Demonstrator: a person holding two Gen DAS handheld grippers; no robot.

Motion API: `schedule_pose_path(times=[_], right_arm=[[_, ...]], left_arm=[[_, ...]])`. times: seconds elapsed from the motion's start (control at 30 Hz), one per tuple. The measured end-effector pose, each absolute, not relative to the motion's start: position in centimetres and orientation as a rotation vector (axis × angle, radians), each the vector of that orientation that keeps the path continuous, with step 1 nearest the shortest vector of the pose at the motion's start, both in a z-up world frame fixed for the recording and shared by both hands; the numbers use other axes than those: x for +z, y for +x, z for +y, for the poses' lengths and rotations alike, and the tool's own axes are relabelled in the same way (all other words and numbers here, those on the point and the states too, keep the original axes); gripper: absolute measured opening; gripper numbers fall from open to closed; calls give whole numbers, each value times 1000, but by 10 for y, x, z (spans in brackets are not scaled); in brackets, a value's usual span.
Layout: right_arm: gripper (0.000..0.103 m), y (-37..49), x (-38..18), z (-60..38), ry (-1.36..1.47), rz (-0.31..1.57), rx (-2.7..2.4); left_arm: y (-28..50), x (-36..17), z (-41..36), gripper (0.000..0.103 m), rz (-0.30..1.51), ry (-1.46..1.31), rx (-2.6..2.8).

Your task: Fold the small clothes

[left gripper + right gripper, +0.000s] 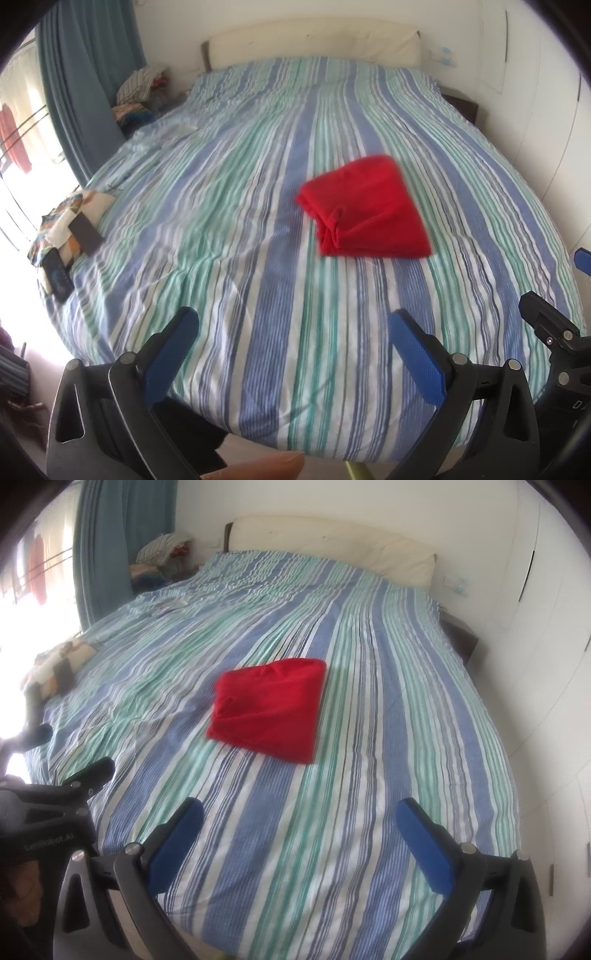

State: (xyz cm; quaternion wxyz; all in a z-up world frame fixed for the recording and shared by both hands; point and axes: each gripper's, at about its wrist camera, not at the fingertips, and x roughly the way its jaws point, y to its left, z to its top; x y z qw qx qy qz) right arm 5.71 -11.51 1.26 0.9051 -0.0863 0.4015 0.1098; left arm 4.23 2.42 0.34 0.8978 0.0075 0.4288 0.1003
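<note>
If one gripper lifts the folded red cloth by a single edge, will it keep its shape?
Probably not. The folded red cloth looks soft, with creases, so its layers would likely droop open. It seems light. On the wrinkled striped bed cover, pushing would likely bunch it rather than slide it.

The red garment is soft matt cloth, slightly fuzzy, lying on a bed covered in woven striped cotton-like fabric, lightly creased and without sheen. My left hand-held gripper and right hand-held gripper show matt black plastic frames, bright metal pivot pins and blue pads with a finely textured rubbery face. The headboard looks like smooth cream padding, and the curtain is heavy matt blue cloth.
</note>
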Motion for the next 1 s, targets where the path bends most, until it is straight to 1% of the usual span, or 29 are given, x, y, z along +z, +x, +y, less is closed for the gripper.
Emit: schedule_pose_path(times=[0.23,0.47,0.7,1.0], right_arm=[[102,56,17,-115,-165,822,232],[102,51,29,-121,-65,838,312],[102,35,51,-135,-63,812,315],[102,28,66,-128,-73,776,329]], left_arm=[[40,9,24,103,869,44,248],[28,31,25,103,834,24,220],[18,49,23,103,787,12,199],[17,54,19,103,773,17,187]])
